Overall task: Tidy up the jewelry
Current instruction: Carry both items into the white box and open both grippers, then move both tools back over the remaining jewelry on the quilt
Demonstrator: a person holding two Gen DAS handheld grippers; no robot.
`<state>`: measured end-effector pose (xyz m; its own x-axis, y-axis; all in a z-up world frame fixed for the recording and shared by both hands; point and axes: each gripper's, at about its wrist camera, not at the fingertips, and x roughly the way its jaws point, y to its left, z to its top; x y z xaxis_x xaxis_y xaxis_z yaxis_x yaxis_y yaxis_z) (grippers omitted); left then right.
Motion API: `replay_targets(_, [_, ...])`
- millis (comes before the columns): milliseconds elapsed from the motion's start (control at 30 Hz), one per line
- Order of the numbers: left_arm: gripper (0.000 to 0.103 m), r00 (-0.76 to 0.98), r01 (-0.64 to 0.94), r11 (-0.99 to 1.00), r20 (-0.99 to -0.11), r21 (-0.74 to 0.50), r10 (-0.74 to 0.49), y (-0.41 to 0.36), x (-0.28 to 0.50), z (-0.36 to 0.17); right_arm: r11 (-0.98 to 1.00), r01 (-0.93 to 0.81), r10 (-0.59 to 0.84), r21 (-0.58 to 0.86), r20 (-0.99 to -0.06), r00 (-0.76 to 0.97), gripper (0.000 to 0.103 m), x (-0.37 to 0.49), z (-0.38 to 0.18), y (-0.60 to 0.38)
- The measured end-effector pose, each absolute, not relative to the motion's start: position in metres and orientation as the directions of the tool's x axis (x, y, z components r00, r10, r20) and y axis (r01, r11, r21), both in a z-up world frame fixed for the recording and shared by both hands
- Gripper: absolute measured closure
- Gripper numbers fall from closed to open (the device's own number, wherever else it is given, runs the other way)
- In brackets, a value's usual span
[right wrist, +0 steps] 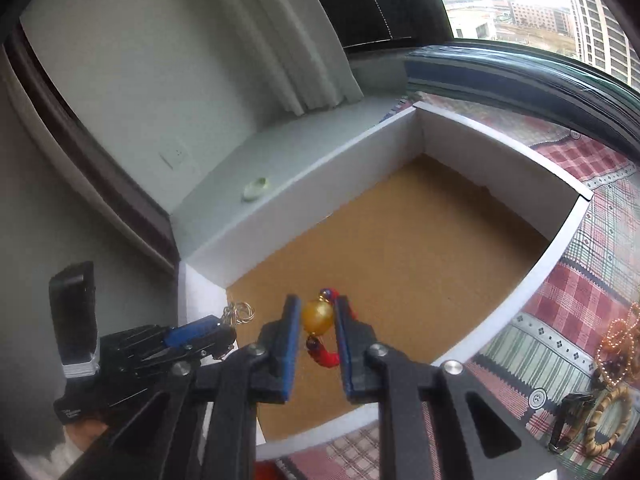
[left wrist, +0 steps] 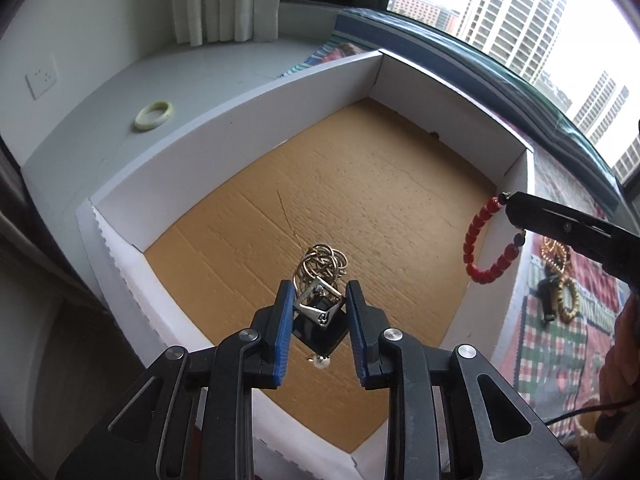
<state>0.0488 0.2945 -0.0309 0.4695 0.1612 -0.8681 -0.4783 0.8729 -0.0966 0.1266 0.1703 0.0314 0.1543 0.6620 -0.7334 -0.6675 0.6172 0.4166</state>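
Note:
My left gripper [left wrist: 316, 300] is shut on a metal pendant piece [left wrist: 320, 304] with coiled gold-and-silver rings, a black square and a small pearl hanging below, held over the white box's [left wrist: 256, 104] brown cardboard floor. It shows in the right wrist view [right wrist: 224, 330] at lower left. My right gripper [right wrist: 317, 316] is shut on a red bead bracelet [right wrist: 326, 354], gripping its amber bead [right wrist: 318, 317] above the box's near edge. In the left wrist view the right gripper [left wrist: 508, 202] holds the bracelet [left wrist: 478, 240] by the box's right wall.
A pale green bangle [left wrist: 154, 115] lies on the white sill left of the box, also seen in the right wrist view [right wrist: 256, 189]. On the plaid cloth [right wrist: 568, 300] to the right lie a woven bangle [right wrist: 608, 420], a black clip and a gold bead string [right wrist: 620, 344]. A window is behind.

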Motion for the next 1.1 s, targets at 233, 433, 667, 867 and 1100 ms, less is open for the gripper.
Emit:
replay_targets(233, [0.021, 0.461, -0.498, 0.867, -0.844, 0.012, 0.276, 0.282, 0.041, -0.028, 0.641, -0.687, 0.602, 0.343, -0.78, 0.172, 0.053, 0.108, 0.005, 0.184])
replay_targets(433, [0.013, 0.544, -0.466, 0.881, -0.759, 0.081, 0.358, 0.255, 0.05, -0.009, 0.696, -0.672, 0.555, 0.251, -0.783, 0.282, 0.048, 0.09, 0.008, 0.127])
replay_targets(667, [0.013, 0.478, -0.407, 0.874, -0.753, 0.266, 0.452, 0.221, 0.069, -0.034, 0.881, -0.473, 0.296, 0.018, -0.8, 0.521, 0.042, 0.063, -0.033, -0.002])
replay_targets(867, [0.013, 0.464, -0.413, 0.855, -0.735, 0.314, 0.494, 0.21, 0.07, -0.034, 0.983, -0.162, 0.025, -0.089, -0.805, 0.593, 0.042, 0.05, -0.071, -0.126])
replay_targets(1100, [0.013, 0.476, -0.371, 0.878, -0.749, 0.304, 0.46, 0.186, 0.068, -0.036, 0.988, 0.089, -0.154, -0.125, -0.792, 0.591, 0.042, 0.049, -0.096, -0.223])
